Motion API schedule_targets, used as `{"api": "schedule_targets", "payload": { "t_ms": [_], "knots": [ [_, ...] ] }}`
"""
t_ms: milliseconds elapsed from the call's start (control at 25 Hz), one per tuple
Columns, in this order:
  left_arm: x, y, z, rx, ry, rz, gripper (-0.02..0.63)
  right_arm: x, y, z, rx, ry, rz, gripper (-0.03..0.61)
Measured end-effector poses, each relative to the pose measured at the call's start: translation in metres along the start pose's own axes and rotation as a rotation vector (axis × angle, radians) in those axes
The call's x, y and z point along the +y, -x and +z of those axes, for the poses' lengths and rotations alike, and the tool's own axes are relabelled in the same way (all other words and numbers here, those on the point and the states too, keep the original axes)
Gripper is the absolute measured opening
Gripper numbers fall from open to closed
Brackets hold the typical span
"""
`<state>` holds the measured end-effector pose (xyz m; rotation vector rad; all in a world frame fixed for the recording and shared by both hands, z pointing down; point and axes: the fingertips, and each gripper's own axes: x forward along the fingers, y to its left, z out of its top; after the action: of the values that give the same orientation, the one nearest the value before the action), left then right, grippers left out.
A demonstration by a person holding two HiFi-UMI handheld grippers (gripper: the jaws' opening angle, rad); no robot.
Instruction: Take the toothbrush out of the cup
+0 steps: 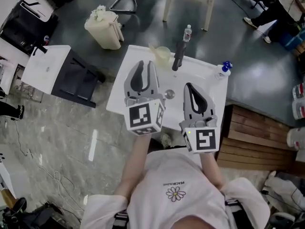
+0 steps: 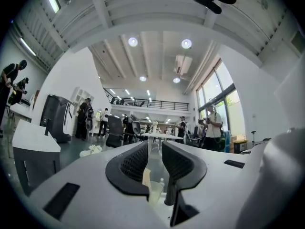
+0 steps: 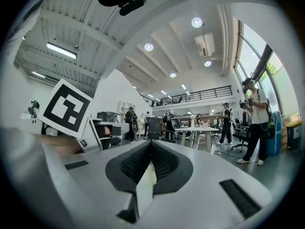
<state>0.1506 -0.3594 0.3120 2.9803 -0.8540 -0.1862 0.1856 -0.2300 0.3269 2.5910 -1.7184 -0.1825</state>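
Nearest, the right gripper (image 1: 188, 86) is clenched on nothing, its ribbed black rubber fingers (image 3: 164, 163) meeting at the tips; it seems simply held aside. The left gripper (image 1: 146, 64) is released, parted and empty, and lines up on the cup (image 1: 162, 53), probably to reach in. Farther off, on the glossy white counter (image 1: 205, 78), that translucent plastic cup stands beside a black tap (image 1: 178, 56). A slim, pale toothbrush (image 2: 146, 177) leans out of it.
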Motion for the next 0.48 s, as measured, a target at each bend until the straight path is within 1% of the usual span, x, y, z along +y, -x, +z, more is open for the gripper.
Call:
{"api": "schedule_targets", "payload": {
  "t_ms": [120,200,240,360,400,480],
  "knots": [
    [0.003,-0.016,-0.017,0.046,0.009,-0.003,0.124,-0.003,-0.002,-0.006,0.013,-0.011,-0.005,0.012],
    [0.007,-0.030,-0.030,0.084,0.034,-0.003,0.149,-0.007,-0.005,-0.010,0.027,-0.023,-0.012,0.012],
    [0.008,-0.038,-0.038,0.105,0.061,-0.001,0.157,-0.008,-0.006,-0.012,0.034,-0.031,-0.016,0.012],
    [0.013,-0.058,-0.073,0.185,0.203,0.003,0.170,-0.012,-0.008,-0.022,0.061,-0.037,-0.021,0.012],
    [0.014,-0.064,-0.085,0.211,0.233,0.008,0.175,-0.013,-0.008,-0.027,0.071,-0.037,-0.023,0.012],
    [0.016,-0.075,-0.106,0.256,0.258,0.017,0.180,-0.015,-0.007,-0.034,0.085,-0.043,-0.031,0.012]
  ]
}}
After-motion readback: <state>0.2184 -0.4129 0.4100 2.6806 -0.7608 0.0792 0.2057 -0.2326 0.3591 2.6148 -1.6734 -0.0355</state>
